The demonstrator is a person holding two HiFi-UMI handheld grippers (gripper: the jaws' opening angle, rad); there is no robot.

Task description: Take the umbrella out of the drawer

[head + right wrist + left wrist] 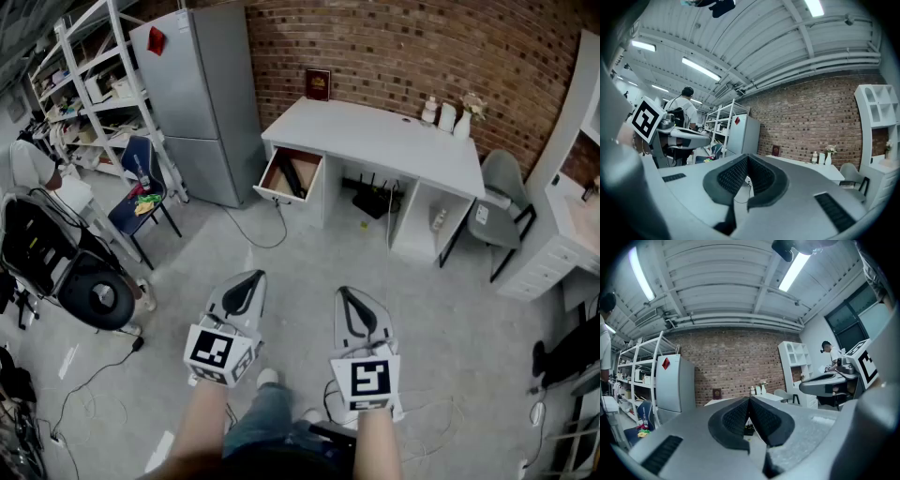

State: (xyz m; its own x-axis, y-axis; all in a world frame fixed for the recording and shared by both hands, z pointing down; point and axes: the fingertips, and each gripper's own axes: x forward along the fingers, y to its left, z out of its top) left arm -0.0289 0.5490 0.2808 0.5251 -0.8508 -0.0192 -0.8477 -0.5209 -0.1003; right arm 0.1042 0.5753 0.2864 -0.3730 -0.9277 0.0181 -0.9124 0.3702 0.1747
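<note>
The white desk [384, 141] stands against the brick wall across the room. Its left drawer [265, 180] is pulled open, and a dark, long umbrella [294, 178] lies inside on the wooden bottom. Both grippers are held level in front of me, well short of the desk, side by side over the grey floor. My left gripper [251, 277] [749, 399] is shut with nothing between its black ribbed pads. My right gripper [343, 292] [747, 157] is also shut and empty.
A grey fridge [202, 94] stands left of the desk, with a blue chair [141, 192] and shelf racks [84, 84] further left. A grey chair [502, 192] and white cabinet [562, 234] are at right. Cables trail over the floor [253, 234]. A person [28, 164] is at far left.
</note>
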